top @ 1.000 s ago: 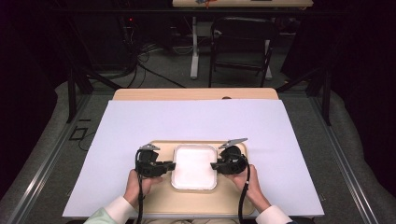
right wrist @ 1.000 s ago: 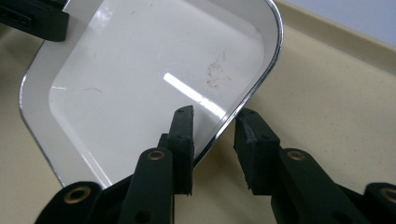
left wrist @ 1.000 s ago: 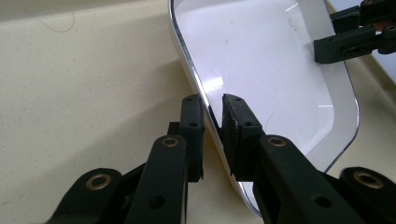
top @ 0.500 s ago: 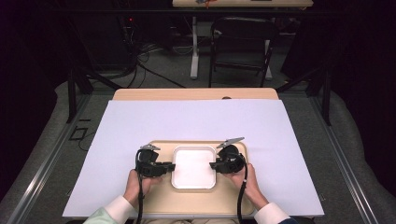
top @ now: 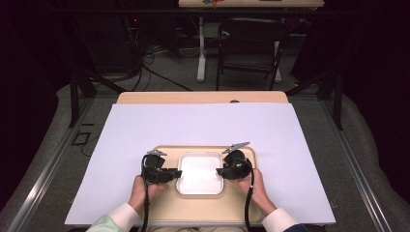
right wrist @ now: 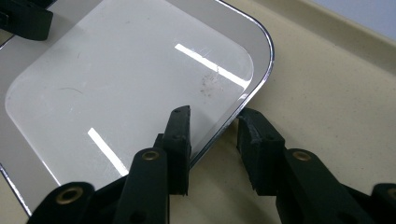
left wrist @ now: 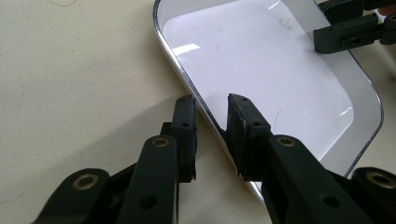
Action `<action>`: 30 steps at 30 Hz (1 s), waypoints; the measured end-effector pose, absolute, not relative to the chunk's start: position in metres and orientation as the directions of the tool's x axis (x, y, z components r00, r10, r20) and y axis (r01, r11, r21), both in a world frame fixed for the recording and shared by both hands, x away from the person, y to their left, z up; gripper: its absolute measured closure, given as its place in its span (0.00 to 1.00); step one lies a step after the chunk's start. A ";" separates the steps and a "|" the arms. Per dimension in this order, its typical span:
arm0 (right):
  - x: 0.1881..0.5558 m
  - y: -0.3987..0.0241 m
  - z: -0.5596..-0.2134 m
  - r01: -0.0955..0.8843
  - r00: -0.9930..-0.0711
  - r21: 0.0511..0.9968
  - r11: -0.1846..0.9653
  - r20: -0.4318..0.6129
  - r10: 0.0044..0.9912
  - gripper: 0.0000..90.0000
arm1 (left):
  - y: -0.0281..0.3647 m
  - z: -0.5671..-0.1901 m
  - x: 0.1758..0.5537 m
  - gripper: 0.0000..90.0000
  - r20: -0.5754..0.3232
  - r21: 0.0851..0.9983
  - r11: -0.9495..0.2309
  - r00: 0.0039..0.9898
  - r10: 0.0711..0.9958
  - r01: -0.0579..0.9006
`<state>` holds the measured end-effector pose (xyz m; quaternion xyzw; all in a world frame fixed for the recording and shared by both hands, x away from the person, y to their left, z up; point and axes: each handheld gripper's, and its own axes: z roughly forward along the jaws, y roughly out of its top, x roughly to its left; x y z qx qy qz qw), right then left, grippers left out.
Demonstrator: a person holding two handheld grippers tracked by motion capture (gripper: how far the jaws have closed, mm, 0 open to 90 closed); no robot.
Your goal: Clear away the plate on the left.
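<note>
A white square plate [top: 200,174] with a shiny metal rim lies on a beige board [top: 203,210]. My left gripper [top: 178,173] sits at its left edge and my right gripper [top: 220,170] at its right edge. In the left gripper view my left gripper [left wrist: 210,116] straddles the plate's [left wrist: 271,70] rim. Its jaws have just been opening, with a gap on each side of the rim. In the right gripper view my right gripper [right wrist: 212,123] stands open the same way around the plate's [right wrist: 116,79] opposite rim, pads apart from it.
The beige board [left wrist: 70,93] rests on a large white sheet [top: 193,125] that covers the table. A dark chair [top: 251,43] and cables stand on the floor beyond the far edge. The other gripper's jaw tips [left wrist: 345,32] reach over the plate's far side.
</note>
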<state>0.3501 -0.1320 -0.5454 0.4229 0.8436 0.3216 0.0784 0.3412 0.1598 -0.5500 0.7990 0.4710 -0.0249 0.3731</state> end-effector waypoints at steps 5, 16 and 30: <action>0.350 -0.132 -0.546 0.659 -0.634 0.610 0.440 0.136 0.762 0.72 | 0.159 -0.550 0.341 0.81 -0.387 0.571 -0.286 0.559 0.733 0.770; 0.350 -0.132 -0.545 0.651 -0.641 0.609 0.453 0.122 0.758 0.67 | 0.160 -0.550 0.342 0.80 -0.393 0.574 -0.289 0.567 0.724 0.766; 0.342 -0.132 -0.528 0.598 -0.633 0.651 0.467 0.028 0.773 0.15 | 0.162 -0.538 0.341 0.38 -0.365 0.604 -0.295 0.585 0.724 0.741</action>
